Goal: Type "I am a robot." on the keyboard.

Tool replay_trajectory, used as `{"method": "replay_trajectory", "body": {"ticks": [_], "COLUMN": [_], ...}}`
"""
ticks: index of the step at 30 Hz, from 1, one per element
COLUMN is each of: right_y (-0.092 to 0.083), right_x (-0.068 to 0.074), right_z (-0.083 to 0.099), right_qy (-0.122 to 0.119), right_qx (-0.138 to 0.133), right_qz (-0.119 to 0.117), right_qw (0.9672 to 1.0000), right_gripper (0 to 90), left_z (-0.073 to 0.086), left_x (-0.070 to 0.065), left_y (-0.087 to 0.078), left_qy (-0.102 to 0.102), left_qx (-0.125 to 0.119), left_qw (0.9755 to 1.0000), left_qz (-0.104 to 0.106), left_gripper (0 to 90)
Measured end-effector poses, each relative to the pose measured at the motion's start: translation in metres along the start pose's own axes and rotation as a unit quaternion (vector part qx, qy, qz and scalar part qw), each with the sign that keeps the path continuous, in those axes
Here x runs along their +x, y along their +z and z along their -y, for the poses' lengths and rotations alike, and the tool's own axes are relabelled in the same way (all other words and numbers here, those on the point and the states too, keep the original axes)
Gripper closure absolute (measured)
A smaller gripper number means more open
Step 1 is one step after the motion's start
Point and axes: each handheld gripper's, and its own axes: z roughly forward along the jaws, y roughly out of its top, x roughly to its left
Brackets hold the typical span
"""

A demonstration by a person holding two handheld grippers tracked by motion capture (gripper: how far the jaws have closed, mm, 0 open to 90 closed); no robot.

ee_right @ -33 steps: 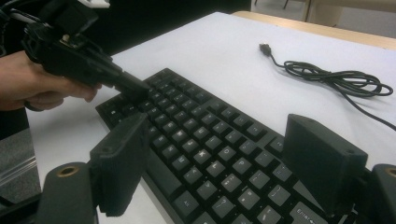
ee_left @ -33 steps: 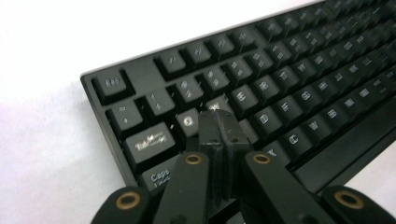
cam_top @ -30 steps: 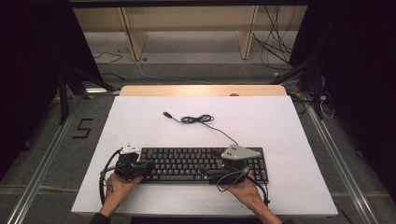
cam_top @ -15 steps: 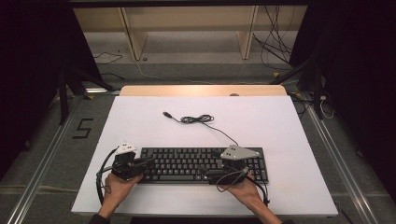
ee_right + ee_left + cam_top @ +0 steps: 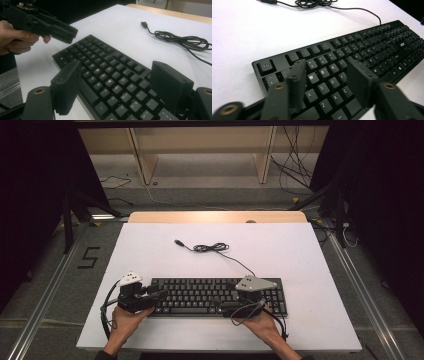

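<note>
Beyond your white tabletop (image 5: 300, 250), loose cables (image 5: 295, 175) lie on the floor, and a "5" marking (image 5: 89, 257) sits to its left.

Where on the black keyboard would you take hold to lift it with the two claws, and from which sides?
Probably by its two short ends, one claw from each side. The keyboard lies flat and long across the white table; the left claw and right claw are open over opposite ends. Close each across the thin edge, avoiding the cable at the back.
</note>
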Motion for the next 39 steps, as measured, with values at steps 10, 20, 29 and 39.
{"method": "replay_trajectory", "body": {"ticks": [10,20,29,39], "right_y": [0.003,0.006,0.015,0.033], "right_x": [0.001,0.004,0.008,0.01], "right_z": [0.0,-0.001,-0.004,-0.003], "right_qy": [-0.001,-0.003,-0.01,-0.016], "right_qx": [0.001,0.004,0.015,0.057], "right_qz": [-0.003,-0.013,-0.028,-0.038], "right_qw": [1.0,0.9999,0.9995,0.9975], "right_gripper": [28.2,35.4,53.1,83.9], "left_z": [0.0,0.0,0.001,0.002], "left_x": [-0.001,-0.004,-0.006,-0.007], "left_y": [-0.003,-0.006,-0.007,-0.007], "left_qy": [-0.003,-0.001,-0.002,0.0], "left_qx": [-0.011,-0.02,-0.024,-0.025], "left_qw": [0.9999,0.9998,0.9997,0.9997], "left_qz": [0.0,0.0,-0.003,-0.003], "left_gripper": [38.3,34.5,32.9,31.1]}}
